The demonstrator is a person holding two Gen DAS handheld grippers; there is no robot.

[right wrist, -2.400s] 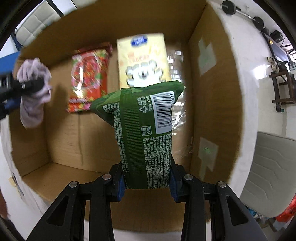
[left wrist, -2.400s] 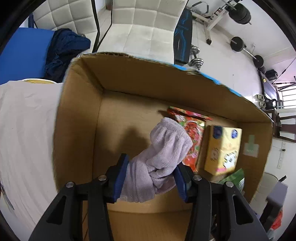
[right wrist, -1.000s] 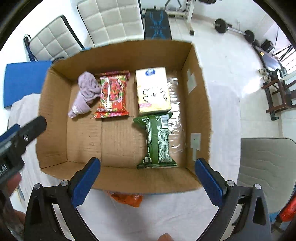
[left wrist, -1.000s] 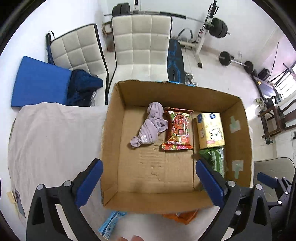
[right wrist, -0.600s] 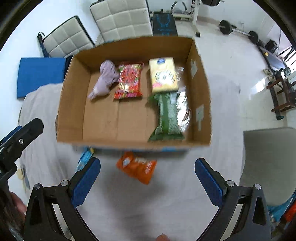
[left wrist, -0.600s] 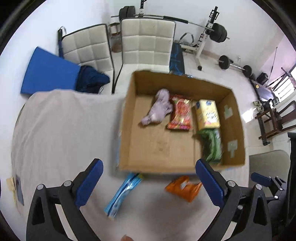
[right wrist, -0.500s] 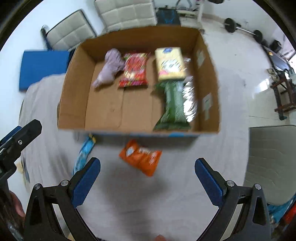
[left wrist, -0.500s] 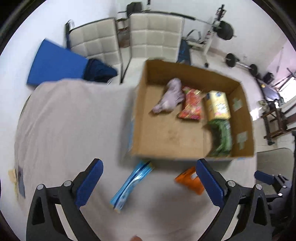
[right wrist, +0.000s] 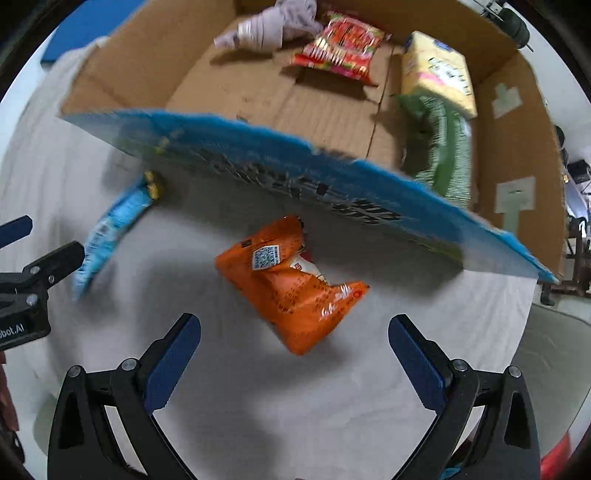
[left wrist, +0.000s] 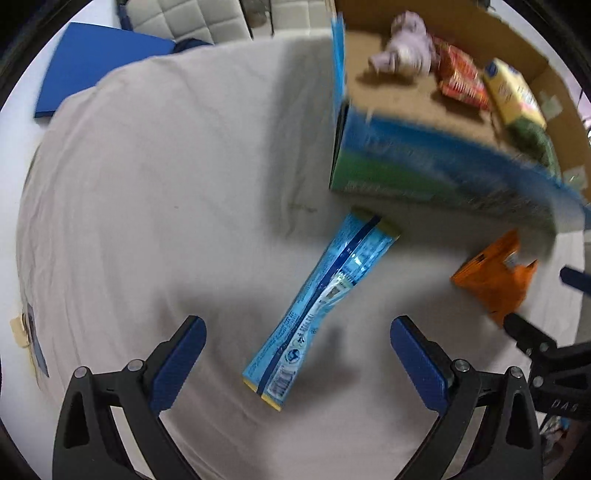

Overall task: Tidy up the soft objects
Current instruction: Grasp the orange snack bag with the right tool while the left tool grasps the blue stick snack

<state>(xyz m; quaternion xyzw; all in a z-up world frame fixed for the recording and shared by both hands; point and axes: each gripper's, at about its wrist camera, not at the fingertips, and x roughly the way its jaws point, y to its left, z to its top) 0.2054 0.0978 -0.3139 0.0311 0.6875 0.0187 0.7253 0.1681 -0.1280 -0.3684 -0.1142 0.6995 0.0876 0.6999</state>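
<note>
A long light-blue snack packet (left wrist: pixel 319 310) lies on the white cloth in front of the cardboard box (left wrist: pixel 436 173); my left gripper (left wrist: pixel 295 354) is open and empty, low over the packet's near end. An orange snack bag (right wrist: pixel 291 284) lies crumpled by the box's front wall (right wrist: pixel 295 173); my right gripper (right wrist: pixel 293 350) is open and empty just short of it. Inside the box lie a lilac cloth (right wrist: pixel 273 26), a red packet (right wrist: pixel 340 48), a yellow pack (right wrist: pixel 439 70) and a green bag (right wrist: pixel 443 147). The orange bag (left wrist: pixel 495 280) and blue packet (right wrist: pixel 110 229) show in both views.
A white cloth (left wrist: pixel 166 192) covers the table. A blue mat (left wrist: pixel 99 62) and a padded chair (left wrist: pixel 192 18) lie beyond the table's far edge. The left gripper's body (right wrist: pixel 26 291) shows at the left of the right wrist view.
Both grippers let go of the cloth and green bag in the box, opened, pulled back and came down toward the blue packet and orange bag on the cloth.
</note>
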